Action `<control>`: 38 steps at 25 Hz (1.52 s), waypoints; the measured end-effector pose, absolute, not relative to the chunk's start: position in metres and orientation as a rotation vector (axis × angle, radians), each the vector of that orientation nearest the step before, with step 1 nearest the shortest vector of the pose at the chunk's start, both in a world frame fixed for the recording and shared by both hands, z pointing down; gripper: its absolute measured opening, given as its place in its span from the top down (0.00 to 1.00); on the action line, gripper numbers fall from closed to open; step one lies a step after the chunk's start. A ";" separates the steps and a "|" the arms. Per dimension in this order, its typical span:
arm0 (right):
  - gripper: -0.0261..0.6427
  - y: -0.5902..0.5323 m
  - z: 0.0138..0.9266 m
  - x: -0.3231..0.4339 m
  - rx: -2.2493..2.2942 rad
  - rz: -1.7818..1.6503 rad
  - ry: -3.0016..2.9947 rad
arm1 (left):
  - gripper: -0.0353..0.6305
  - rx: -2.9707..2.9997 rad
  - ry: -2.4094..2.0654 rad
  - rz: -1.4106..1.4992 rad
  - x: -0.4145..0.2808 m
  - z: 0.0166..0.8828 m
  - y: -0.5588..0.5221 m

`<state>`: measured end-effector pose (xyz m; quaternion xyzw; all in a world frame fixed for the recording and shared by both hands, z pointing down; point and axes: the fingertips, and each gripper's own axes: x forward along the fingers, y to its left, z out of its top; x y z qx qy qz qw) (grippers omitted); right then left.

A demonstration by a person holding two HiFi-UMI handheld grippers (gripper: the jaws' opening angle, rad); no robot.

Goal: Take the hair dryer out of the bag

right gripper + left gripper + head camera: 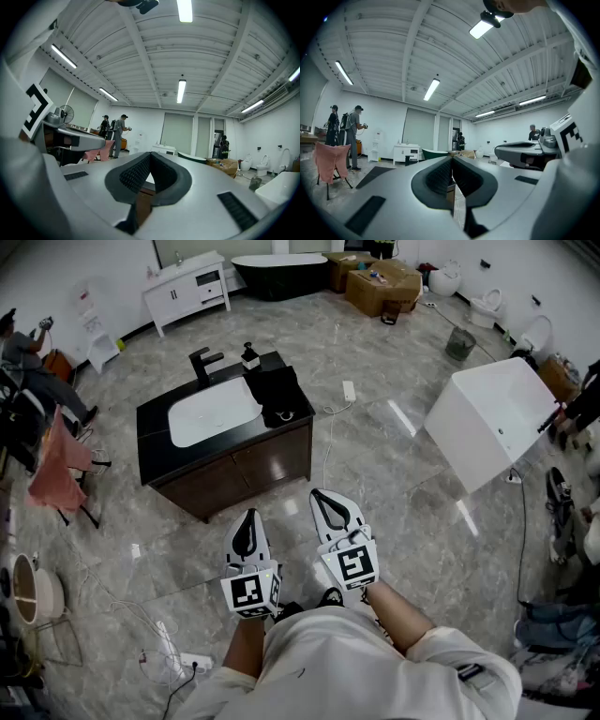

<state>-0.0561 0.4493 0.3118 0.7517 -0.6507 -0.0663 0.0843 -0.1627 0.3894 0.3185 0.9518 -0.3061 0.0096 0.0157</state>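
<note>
Both grippers are empty, their jaws closed together. The left gripper (249, 517) and the right gripper (321, 499) sit side by side low in the centre of the head view, pointing up-frame. Each gripper view shows its ribbed pads meeting with nothing between them. The step in hand looks like the approach. Doing it well likely means coming close to the dark vanity (246, 465) first, then parting both sets of jaws before reaching the bag. One gripper could then pin or spread the fabric at its mouth while the other goes in. Which way the mouth faces cannot be told from this far, so that wants checking up close. The black bag (275, 388) lies on the right end of the counter, just beside the white basin (214, 412), with a small white loop (284, 414) at its lower edge. No hair dryer shows; presumably it is inside. The bag is well apart from both grippers, up-frame of the gap between them, with bare marble floor (394, 521) and the cabinet front in between.
</note>
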 end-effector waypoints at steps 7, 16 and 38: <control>0.97 0.466 0.316 -0.053 2.277 -0.089 -1.933 | 0.92 2.975 -0.910 0.085 -0.153 0.325 0.405; 0.96 0.487 0.329 -0.039 2.289 -0.085 -1.952 | 0.92 2.989 -0.799 0.137 -0.123 0.335 0.430; 0.89 0.492 0.380 0.019 2.180 0.063 -2.076 | 0.80 2.904 -0.880 0.421 -0.087 0.395 0.448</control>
